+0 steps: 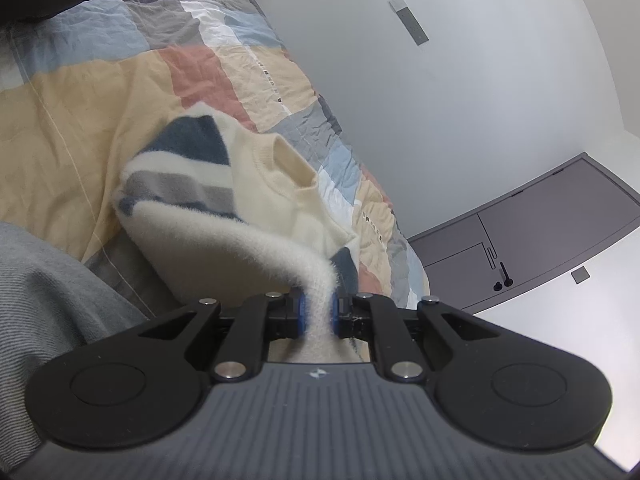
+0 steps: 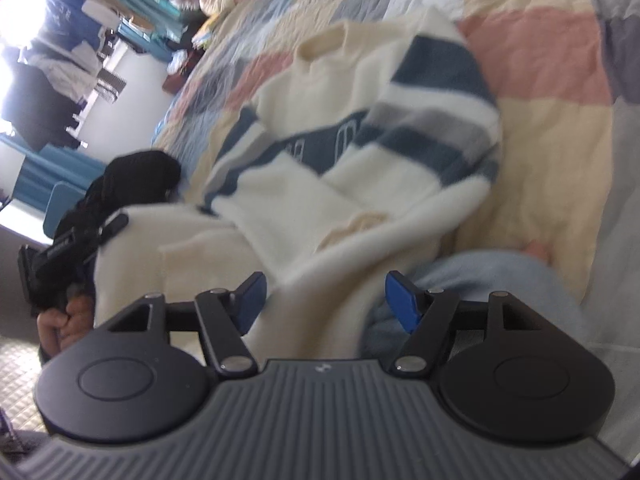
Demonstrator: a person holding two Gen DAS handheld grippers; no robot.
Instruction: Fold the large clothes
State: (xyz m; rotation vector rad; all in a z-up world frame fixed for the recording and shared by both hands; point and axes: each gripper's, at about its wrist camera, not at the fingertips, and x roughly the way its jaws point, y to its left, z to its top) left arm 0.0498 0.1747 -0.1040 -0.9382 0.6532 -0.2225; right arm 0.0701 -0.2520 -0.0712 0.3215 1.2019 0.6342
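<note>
A cream knit sweater (image 1: 256,184) with dark teal and grey stripes lies on the patchwork quilt (image 1: 100,112). My left gripper (image 1: 318,304) is shut on a fuzzy cream fold of it, which runs up from the blue pads toward the collar. In the right wrist view the sweater (image 2: 360,120) is spread face up, with one sleeve folded across the chest. My right gripper (image 2: 326,300) is open just above a cream fold at the near edge; the blue pads stand apart from the fabric. The left gripper (image 2: 116,222) shows at the sweater's left edge, held by a hand (image 2: 60,320).
A light blue garment (image 2: 480,280) lies beside the right finger. Grey cloth (image 1: 48,280) sits at the near left and a black garment (image 2: 140,172) at the quilt's (image 2: 560,100) left edge. A white wall and grey door (image 1: 540,232) border the bed. Piled clothes (image 2: 120,0) fill the far corner.
</note>
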